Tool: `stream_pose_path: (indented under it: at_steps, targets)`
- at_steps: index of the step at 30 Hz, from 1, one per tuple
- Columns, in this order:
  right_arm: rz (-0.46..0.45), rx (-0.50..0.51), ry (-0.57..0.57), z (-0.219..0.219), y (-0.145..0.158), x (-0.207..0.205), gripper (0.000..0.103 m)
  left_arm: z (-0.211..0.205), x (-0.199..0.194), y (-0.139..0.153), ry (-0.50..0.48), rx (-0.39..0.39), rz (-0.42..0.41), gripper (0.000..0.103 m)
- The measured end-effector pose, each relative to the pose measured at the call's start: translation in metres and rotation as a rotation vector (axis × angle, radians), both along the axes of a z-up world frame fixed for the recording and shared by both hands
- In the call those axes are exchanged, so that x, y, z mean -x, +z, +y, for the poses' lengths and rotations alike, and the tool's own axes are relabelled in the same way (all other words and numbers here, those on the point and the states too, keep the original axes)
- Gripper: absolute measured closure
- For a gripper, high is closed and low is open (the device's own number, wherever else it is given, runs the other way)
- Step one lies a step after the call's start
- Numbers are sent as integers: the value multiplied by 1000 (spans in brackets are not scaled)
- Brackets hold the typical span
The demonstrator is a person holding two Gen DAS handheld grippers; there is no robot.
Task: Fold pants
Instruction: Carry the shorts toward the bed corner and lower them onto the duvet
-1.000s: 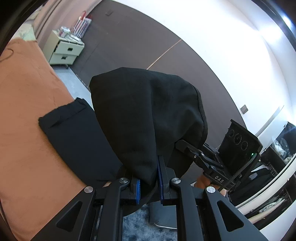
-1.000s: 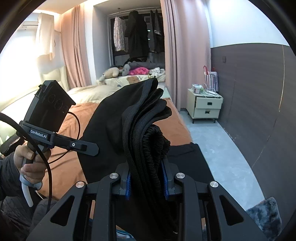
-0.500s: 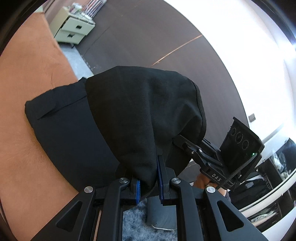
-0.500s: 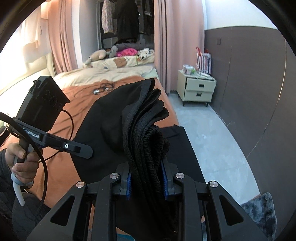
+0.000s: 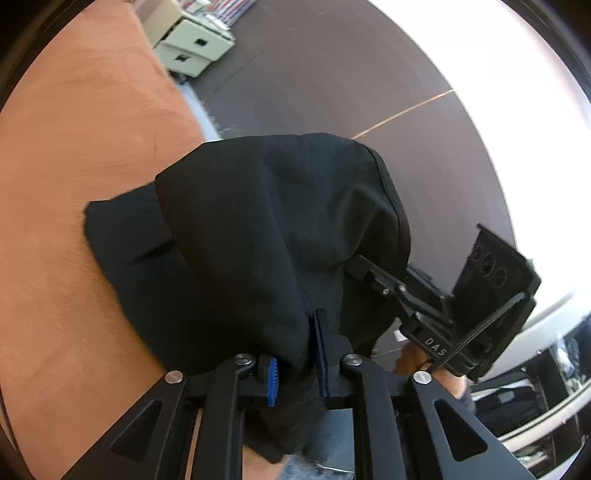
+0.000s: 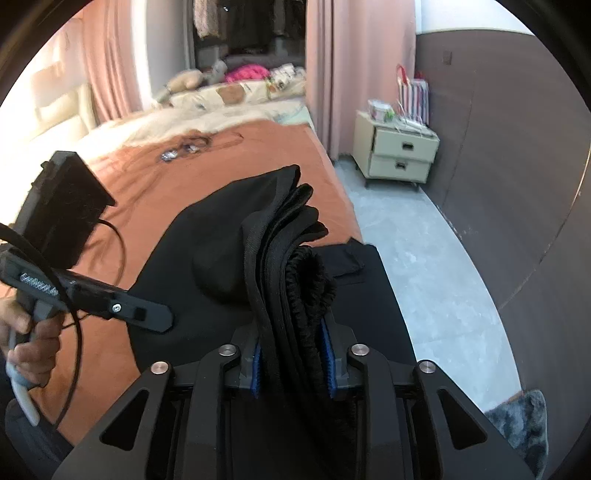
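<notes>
Only right wrist view shows pants [image 6: 291, 273] waistband elastic, nightstand [image 6: 397, 155] front.

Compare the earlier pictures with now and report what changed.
Both grippers carried the lifted end of the black pants down toward the orange bedspread, over the part already lying there. The left gripper and right gripper have just been opening slightly, fabric between them. Nothing is released.

A home bedroom. A bed [image 6: 258, 155] with a rust-orange cover fills the near left; soft toys [image 6: 192, 79] lie at its far end. A cream nightstand [image 6: 397, 153] stands right, by pink curtains [image 6: 354, 74] and hanging clothes [image 6: 240, 18].
</notes>
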State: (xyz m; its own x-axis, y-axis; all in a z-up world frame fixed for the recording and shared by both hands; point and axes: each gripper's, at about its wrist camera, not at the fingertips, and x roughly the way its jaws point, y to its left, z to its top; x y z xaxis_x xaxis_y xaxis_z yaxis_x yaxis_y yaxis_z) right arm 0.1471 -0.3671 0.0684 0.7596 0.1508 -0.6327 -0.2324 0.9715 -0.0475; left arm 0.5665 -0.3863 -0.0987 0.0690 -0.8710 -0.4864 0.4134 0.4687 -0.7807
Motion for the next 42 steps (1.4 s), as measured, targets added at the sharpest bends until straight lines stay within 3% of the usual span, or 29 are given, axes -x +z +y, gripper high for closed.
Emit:
stream_pose_path:
  at_steps: [3,8,13,16,21,23,24,29,32,35,37,39,42]
  targets:
    - [78,3,-94,-9,-12,-8,69,6,-5,-16,21,-54,42,69]
    - [39,-107,-167,-29,8,23,64,24,-4,-25,62,-50,75,66]
    - [31,-144,-175,-36,16,72,64,28,-23,-34,93,-12,146,66]
    - [42,-161,-174,-37,8,92,64,23,-36,-35,118,24,179,66]
    - [52,-197,-169,-48,-5,86,64,22,-38,-39,165,45,230,66]
    - [63,-202,-173,-53,-12,71,64,28,-32,-35,197,33,204,89]
    - [71,-203,-181,-56,-14,70,64,32,-29,-31,220,10,181,93]
    - [88,-164,-242,-68,-15,57,64,40,-17,-28,245,-28,152,92]
    - [121,-99,-323,-79,-21,58,64,45,-10,-23,242,-47,174,83]
    - [139,-192,-347,-101,-20,66,64,51,1,-10,229,-87,138,66]
    - [135,-184,-374,-108,-14,73,64,58,-2,-2,230,-114,100,49]
    - [134,-183,-397,-114,-7,83,64,68,7,8,231,-125,76,43]
    - [118,-200,-404,-109,7,94,64,80,17,16,219,-126,71,43]
